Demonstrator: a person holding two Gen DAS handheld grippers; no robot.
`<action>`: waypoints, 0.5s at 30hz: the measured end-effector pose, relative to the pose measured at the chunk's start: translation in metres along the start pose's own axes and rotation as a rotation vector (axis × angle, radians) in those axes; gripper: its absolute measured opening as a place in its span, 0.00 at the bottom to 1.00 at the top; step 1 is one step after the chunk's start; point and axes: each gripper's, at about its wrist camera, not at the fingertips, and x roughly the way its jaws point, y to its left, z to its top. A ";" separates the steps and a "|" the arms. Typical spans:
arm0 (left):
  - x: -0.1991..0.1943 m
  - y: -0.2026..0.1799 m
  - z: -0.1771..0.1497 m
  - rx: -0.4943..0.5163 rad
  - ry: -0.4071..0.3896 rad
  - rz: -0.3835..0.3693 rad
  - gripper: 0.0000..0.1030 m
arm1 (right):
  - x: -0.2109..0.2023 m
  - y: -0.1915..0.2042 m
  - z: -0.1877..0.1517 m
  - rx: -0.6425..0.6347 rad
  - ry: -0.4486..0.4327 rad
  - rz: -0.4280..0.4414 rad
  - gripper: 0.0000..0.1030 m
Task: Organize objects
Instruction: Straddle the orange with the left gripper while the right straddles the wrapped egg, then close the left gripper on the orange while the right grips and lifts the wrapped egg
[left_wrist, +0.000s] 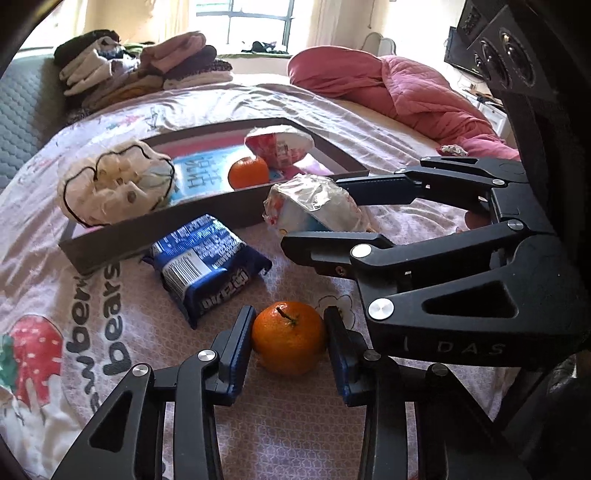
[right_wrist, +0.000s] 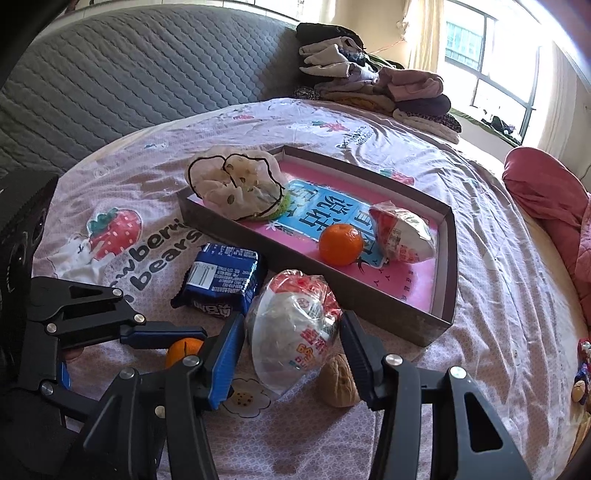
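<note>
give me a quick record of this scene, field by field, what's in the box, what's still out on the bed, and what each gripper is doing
surface: bed sheet
box contents: cloth pouch, orange, wrapped snack
outside the box: blue packet, second orange, plastic-wrapped bowl, walnut
left gripper: fingers either side of the second orange, touching or nearly
right gripper: open, straddling the plastic-wrapped bowl
background: folded clothes, pink quilt
</note>
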 end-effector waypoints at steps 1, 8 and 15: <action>-0.001 0.000 0.001 0.003 -0.004 0.003 0.37 | -0.001 0.000 0.000 0.004 -0.003 0.005 0.52; -0.010 -0.001 0.001 0.004 -0.013 0.015 0.37 | -0.008 -0.004 0.001 0.031 -0.027 0.022 0.52; -0.017 0.001 0.003 0.008 -0.025 0.033 0.37 | -0.011 -0.006 0.001 0.044 -0.034 0.021 0.52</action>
